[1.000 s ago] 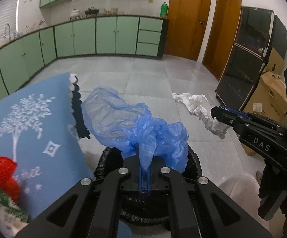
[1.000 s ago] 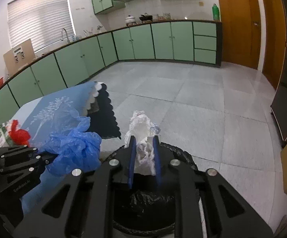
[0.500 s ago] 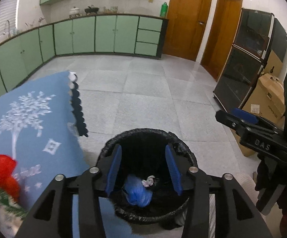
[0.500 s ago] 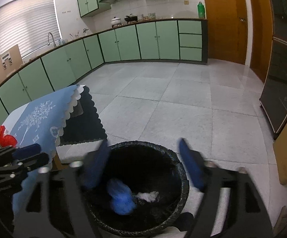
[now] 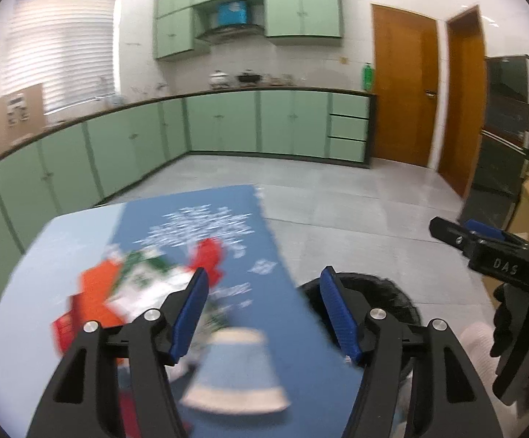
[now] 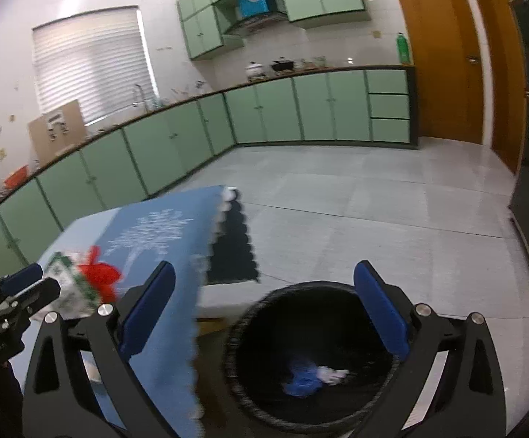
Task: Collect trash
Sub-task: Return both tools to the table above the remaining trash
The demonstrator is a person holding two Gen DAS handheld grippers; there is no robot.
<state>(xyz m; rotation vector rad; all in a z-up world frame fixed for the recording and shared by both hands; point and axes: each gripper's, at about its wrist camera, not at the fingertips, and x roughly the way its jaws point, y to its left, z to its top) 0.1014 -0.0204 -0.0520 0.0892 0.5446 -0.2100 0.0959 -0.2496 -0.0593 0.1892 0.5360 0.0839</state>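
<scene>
A black bin (image 6: 311,357) stands on the floor beside the table; a blue bag (image 6: 301,381) and white paper (image 6: 332,374) lie inside it. My right gripper (image 6: 264,314) is open and empty above the bin. My left gripper (image 5: 264,310) is open and empty over the table's edge, with the bin's rim (image 5: 384,288) to its right. Red, green and white wrappers (image 5: 144,284) lie on the blue tablecloth (image 5: 227,219) just ahead of the left gripper; they also show in the right wrist view (image 6: 85,277).
Green cabinets (image 6: 282,109) line the far wall and left side. Wooden doors (image 6: 443,54) stand at the back right. A dark cabinet (image 5: 509,127) and cardboard boxes are on the right. Grey tiled floor (image 6: 374,200) lies beyond the bin.
Both grippers opened and dropped the blue bag and the white paper into the bin. The left gripper then swung left over the table; the right stayed over the bin.
</scene>
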